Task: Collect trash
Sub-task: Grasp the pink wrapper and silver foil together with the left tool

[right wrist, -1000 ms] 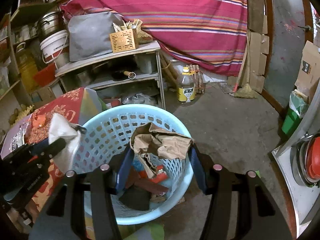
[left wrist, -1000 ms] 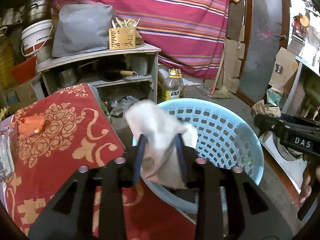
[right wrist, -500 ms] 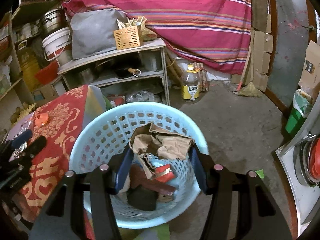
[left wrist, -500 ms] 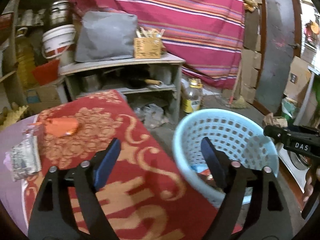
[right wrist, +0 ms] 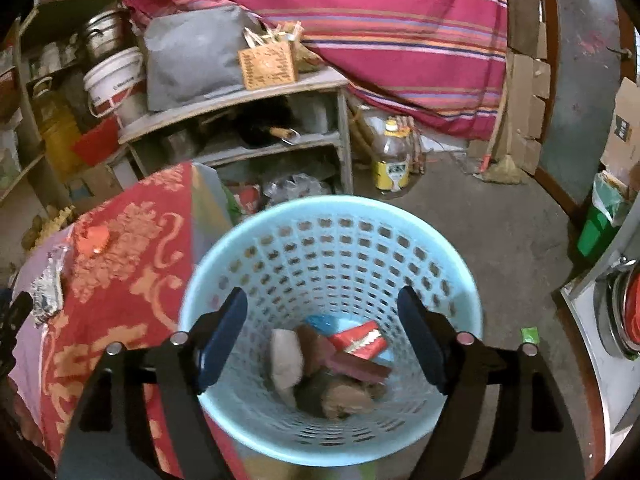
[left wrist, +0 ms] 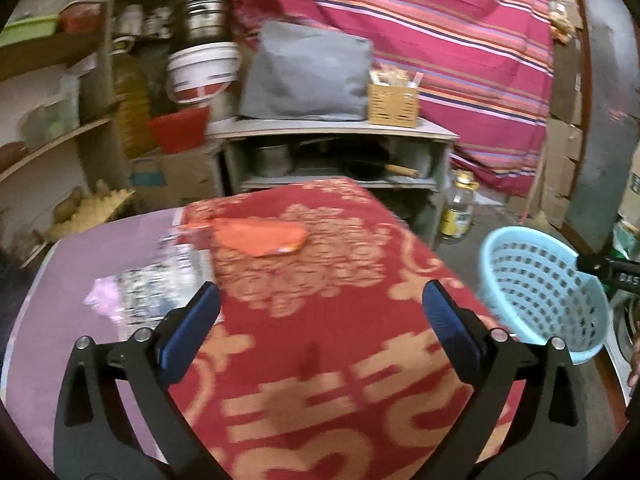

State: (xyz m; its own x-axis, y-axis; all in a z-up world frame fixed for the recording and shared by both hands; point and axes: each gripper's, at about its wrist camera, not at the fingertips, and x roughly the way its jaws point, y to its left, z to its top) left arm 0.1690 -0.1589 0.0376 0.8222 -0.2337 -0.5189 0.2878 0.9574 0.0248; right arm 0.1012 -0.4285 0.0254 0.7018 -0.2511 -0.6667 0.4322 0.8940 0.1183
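Right wrist: 1 basket (right wrist: 332, 216), both grippers (right wrist: 322, 334) (left wrist: 320, 332) wide apart.

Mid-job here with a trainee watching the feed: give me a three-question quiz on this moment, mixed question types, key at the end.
1. True or false: the left gripper is holding trash.
2. Which is over the light blue basket? A) right gripper B) oil bottle C) white bucket
3. Fill in: the orange wrapper lies on the red ______.

Key
1. False: its jaws are spread wide, nothing between them, over the red patterned cloth.
2. A: the right gripper, open and empty, is above the basket, with the red packet and crumpled brown paper at the bottom.
3. Patterned cloth, beside the printed foil wrapper.
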